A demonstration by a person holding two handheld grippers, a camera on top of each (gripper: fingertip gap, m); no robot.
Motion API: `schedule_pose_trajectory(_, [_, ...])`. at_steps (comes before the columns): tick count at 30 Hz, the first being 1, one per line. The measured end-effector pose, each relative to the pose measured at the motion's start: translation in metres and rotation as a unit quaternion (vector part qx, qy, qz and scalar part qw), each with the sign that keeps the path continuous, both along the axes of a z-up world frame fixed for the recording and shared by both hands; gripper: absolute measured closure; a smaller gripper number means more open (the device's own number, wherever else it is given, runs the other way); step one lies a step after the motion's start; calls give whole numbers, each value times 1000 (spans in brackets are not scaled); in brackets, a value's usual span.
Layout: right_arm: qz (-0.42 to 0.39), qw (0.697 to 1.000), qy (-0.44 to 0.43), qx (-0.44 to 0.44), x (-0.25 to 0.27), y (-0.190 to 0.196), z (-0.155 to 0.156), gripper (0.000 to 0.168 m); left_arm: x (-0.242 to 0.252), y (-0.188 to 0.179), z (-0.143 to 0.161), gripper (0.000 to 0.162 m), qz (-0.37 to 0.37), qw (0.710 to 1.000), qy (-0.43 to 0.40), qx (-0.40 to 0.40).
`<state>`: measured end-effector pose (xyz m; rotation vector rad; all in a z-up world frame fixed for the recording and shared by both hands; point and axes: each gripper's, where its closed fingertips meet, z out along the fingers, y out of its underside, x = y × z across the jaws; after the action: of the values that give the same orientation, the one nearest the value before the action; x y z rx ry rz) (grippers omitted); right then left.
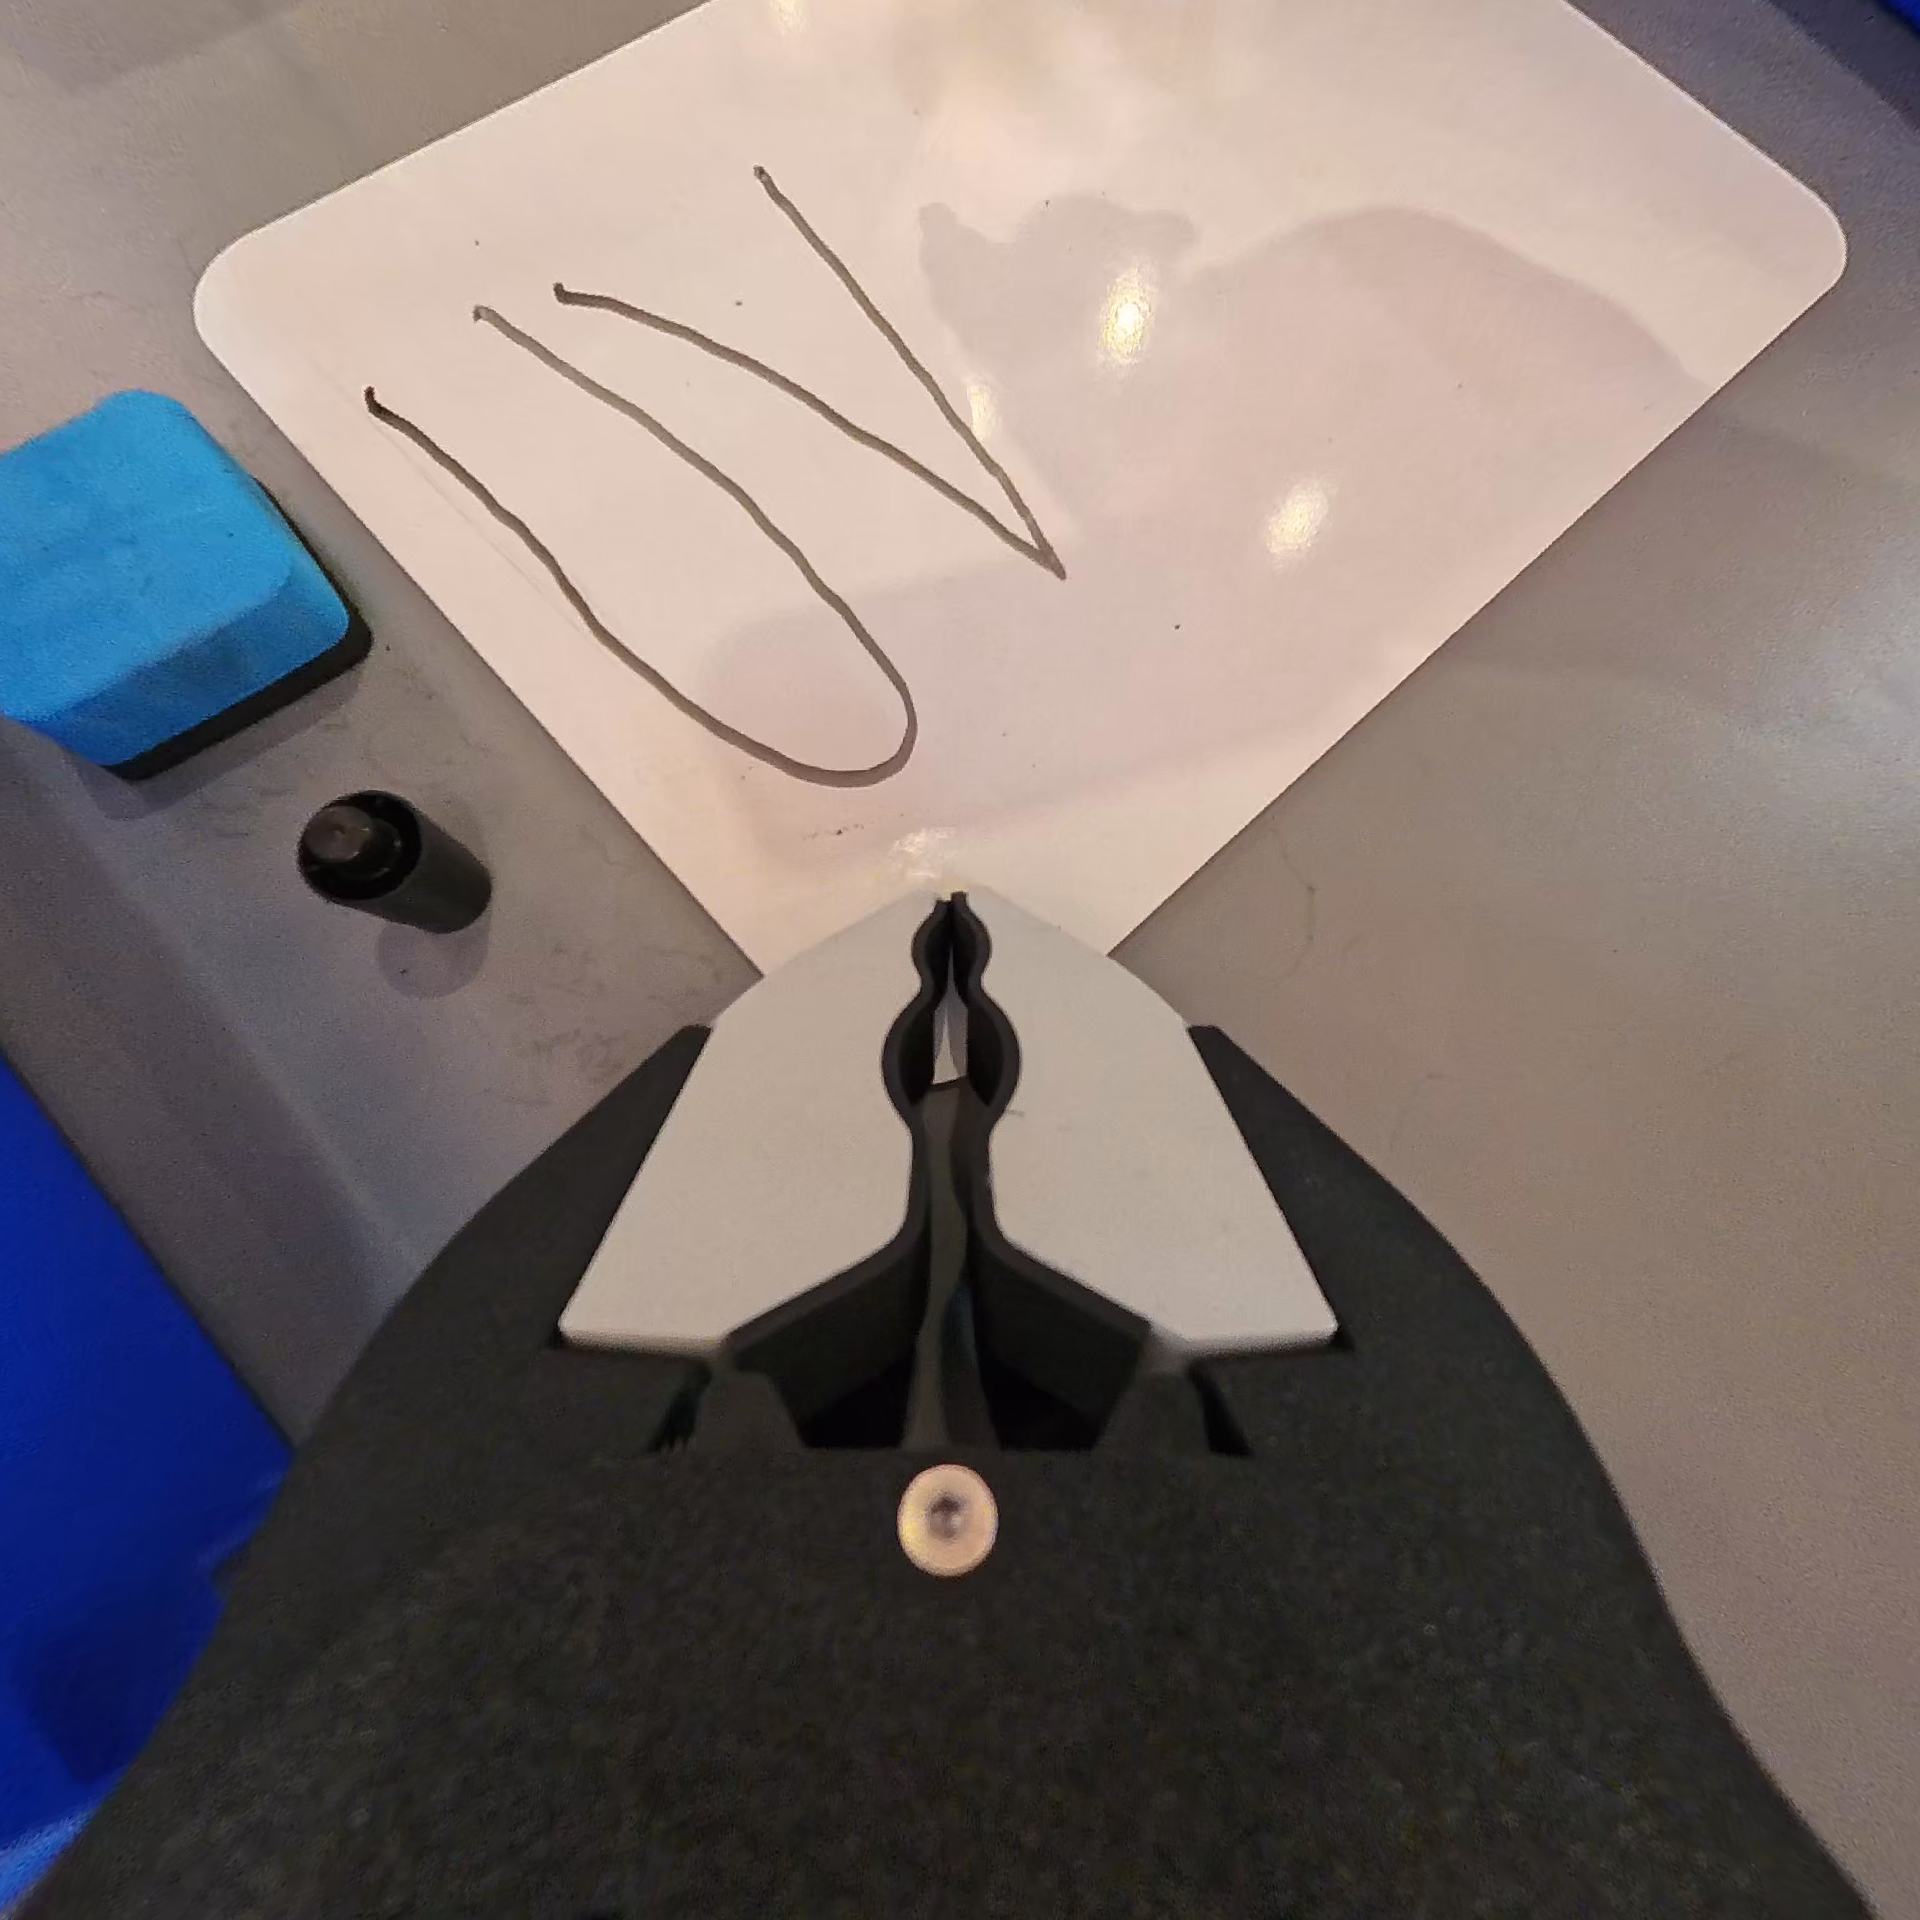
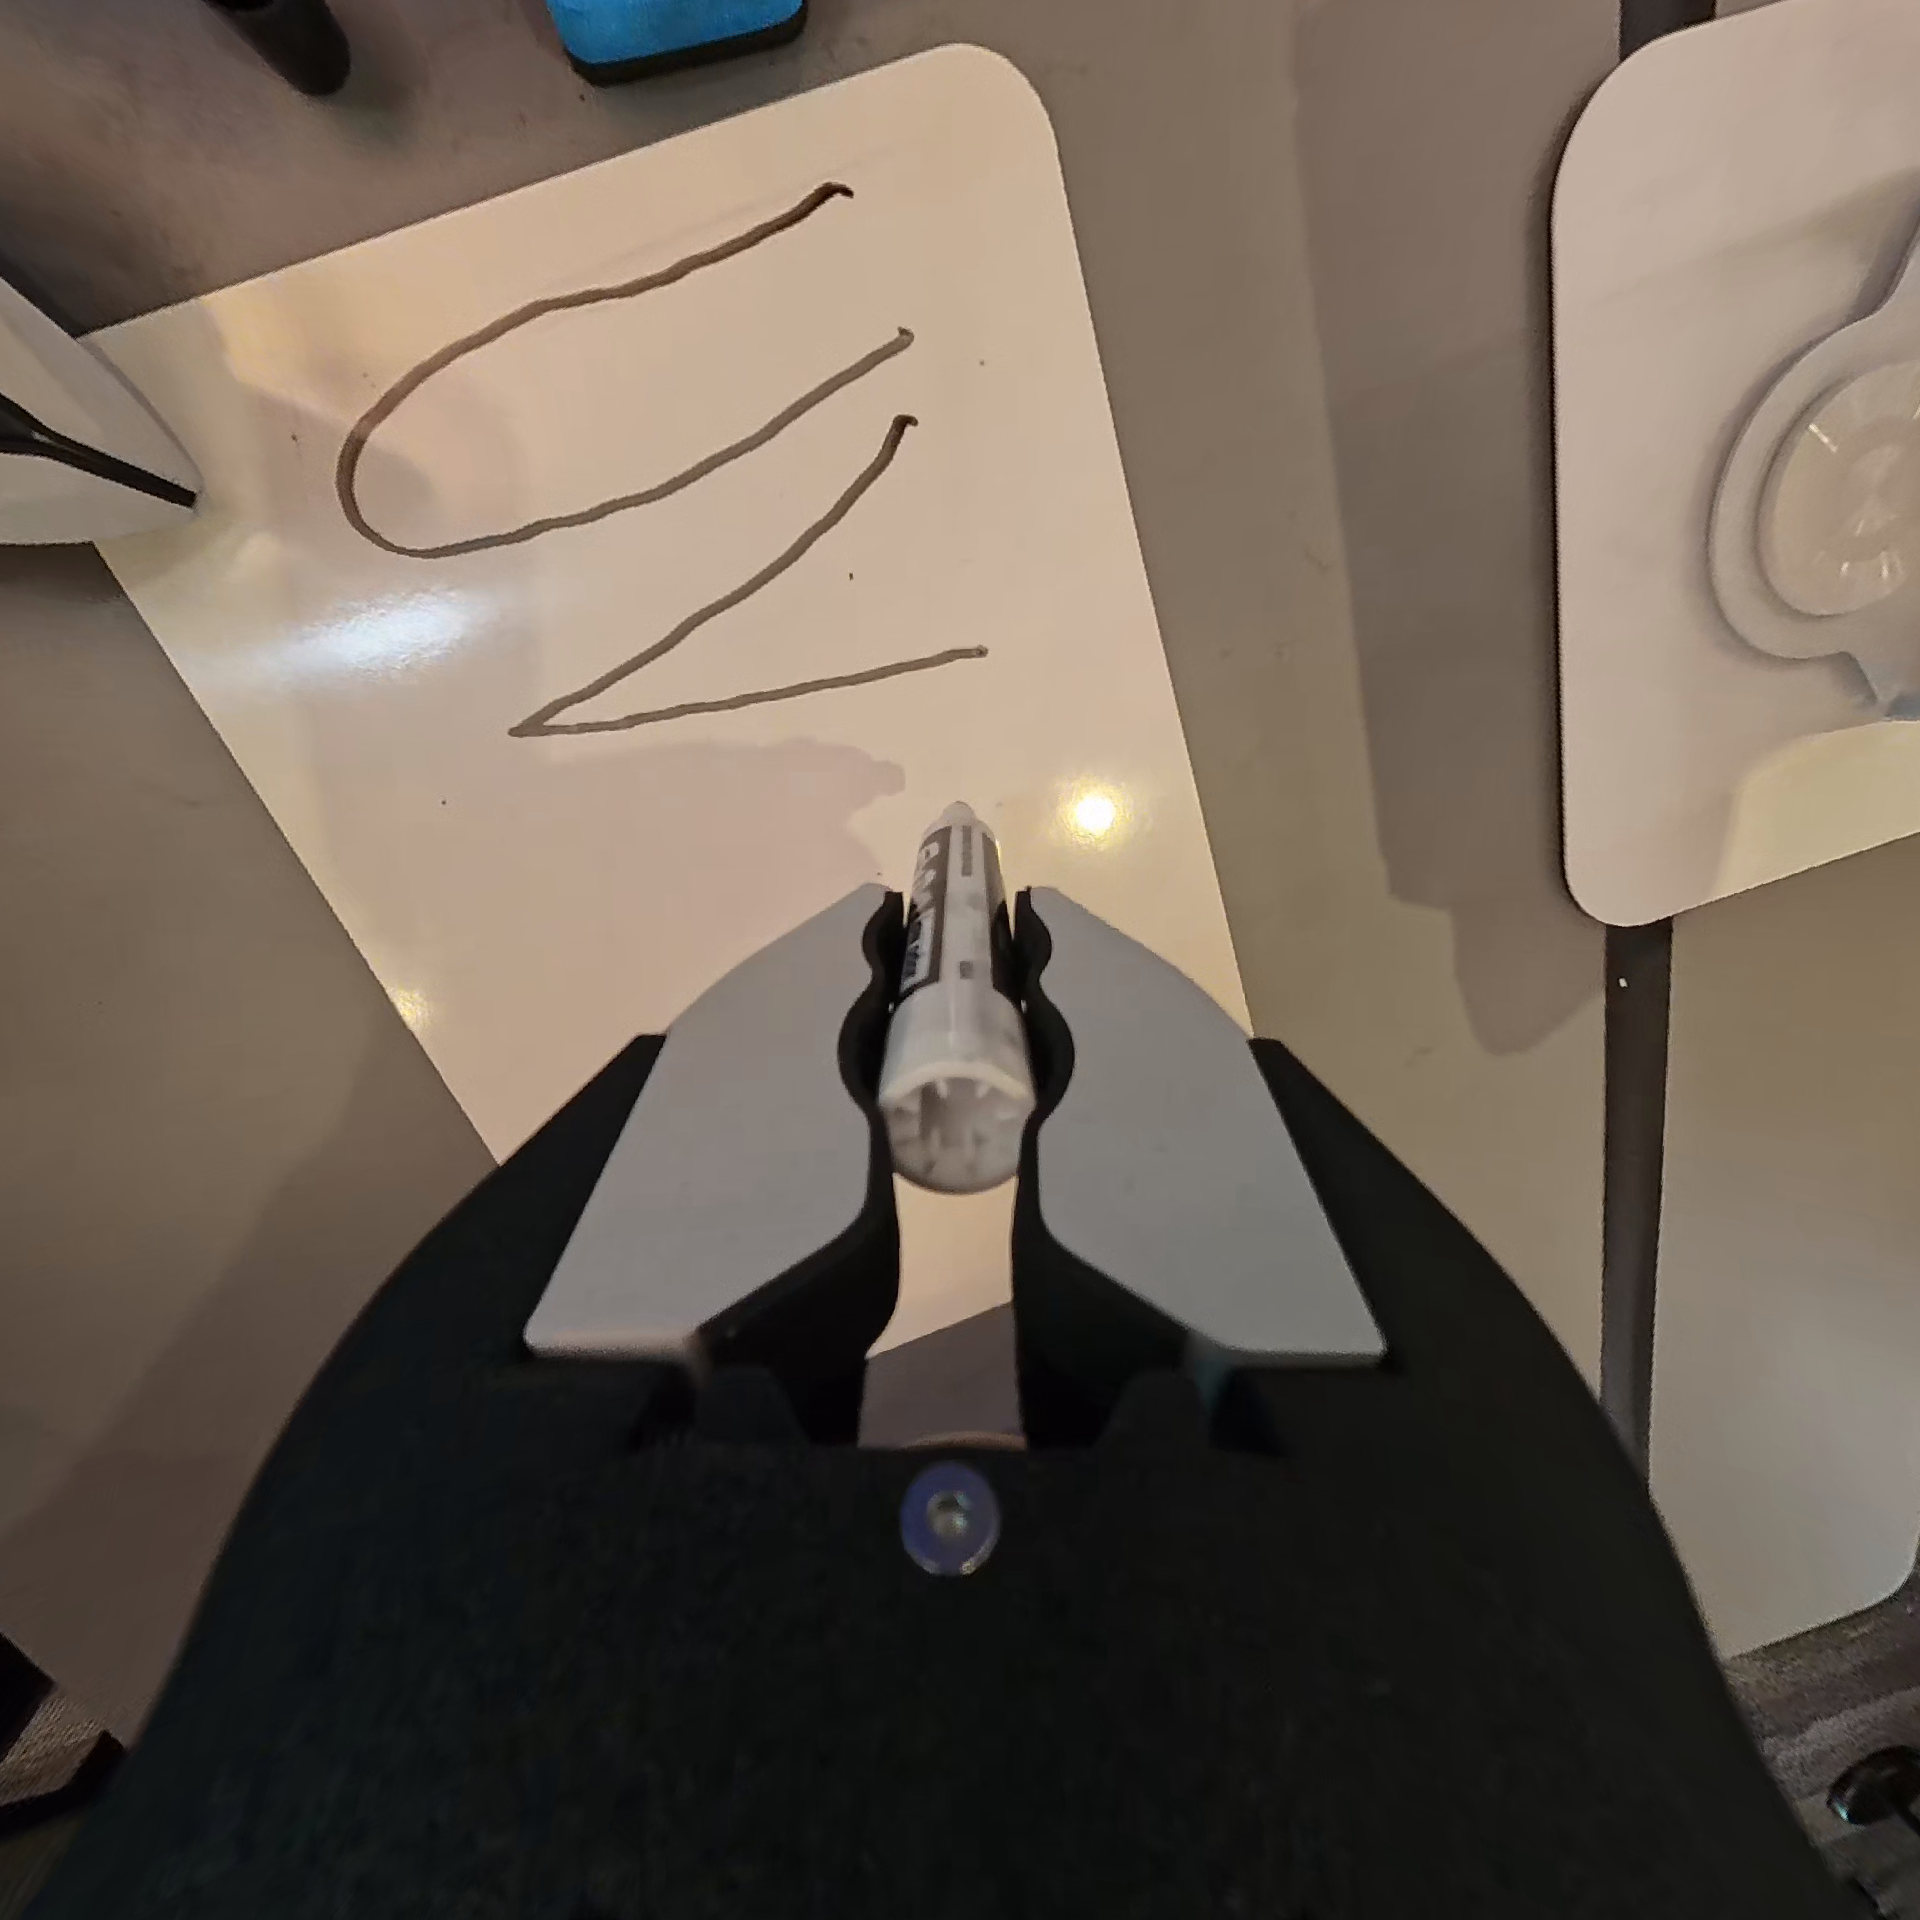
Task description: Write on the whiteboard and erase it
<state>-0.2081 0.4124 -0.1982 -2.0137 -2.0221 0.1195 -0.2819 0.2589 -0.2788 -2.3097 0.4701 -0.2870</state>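
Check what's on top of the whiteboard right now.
On the whiteboard: two dark marker strokes. Closed left gripper tips sit over its near corner, hiding it. The marker in the right gripper points at it; contact unclear.

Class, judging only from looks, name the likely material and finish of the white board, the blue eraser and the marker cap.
White rounded-corner board: glossy, probably coated plastic or metal; lamps reflect. Blue block eraser: matte foam, grainy top, dark felt-like base. Black cylindrical marker cap: smooth plastic, apparently.
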Motion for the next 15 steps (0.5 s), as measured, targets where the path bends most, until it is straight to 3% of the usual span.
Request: schedule_pose_trajectory(15, [8,1000,-19,-5,-9,2,-17,148,0,0,0,162,-2,1000,-7,-3])
